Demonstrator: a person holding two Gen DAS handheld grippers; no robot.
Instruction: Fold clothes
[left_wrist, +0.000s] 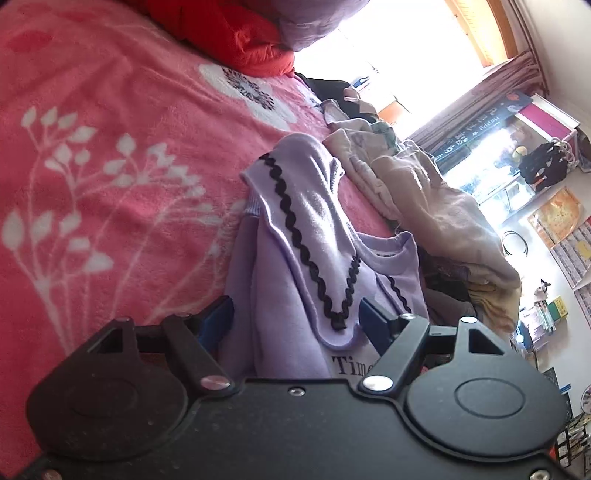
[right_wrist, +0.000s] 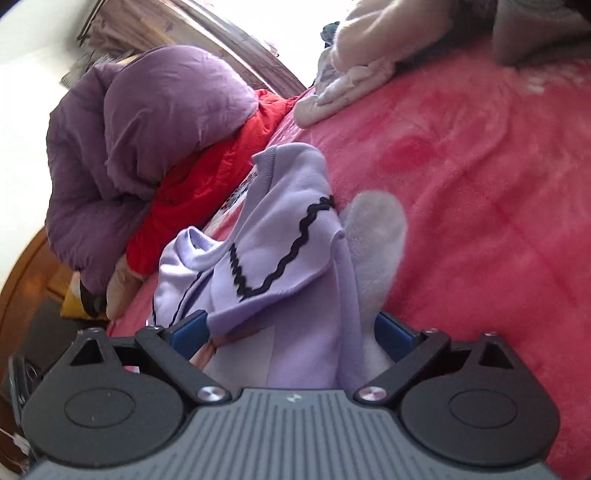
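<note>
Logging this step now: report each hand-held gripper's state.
Left hand-held gripper: open around the lilac fleece top with black zigzag trim.
Right hand-held gripper: open around the same top.

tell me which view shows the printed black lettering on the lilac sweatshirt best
The left wrist view: the printed black lettering reads "Tim" on the lilac sweatshirt with black zigzag trim, just above the tongs' body. The right wrist view shows the same sweatshirt but only its collar and trim; no lettering is visible there.

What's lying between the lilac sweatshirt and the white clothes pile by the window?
Only bare pink blanket, seen in the right wrist view, separates the lilac sweatshirt from the white clothes pile.
</note>
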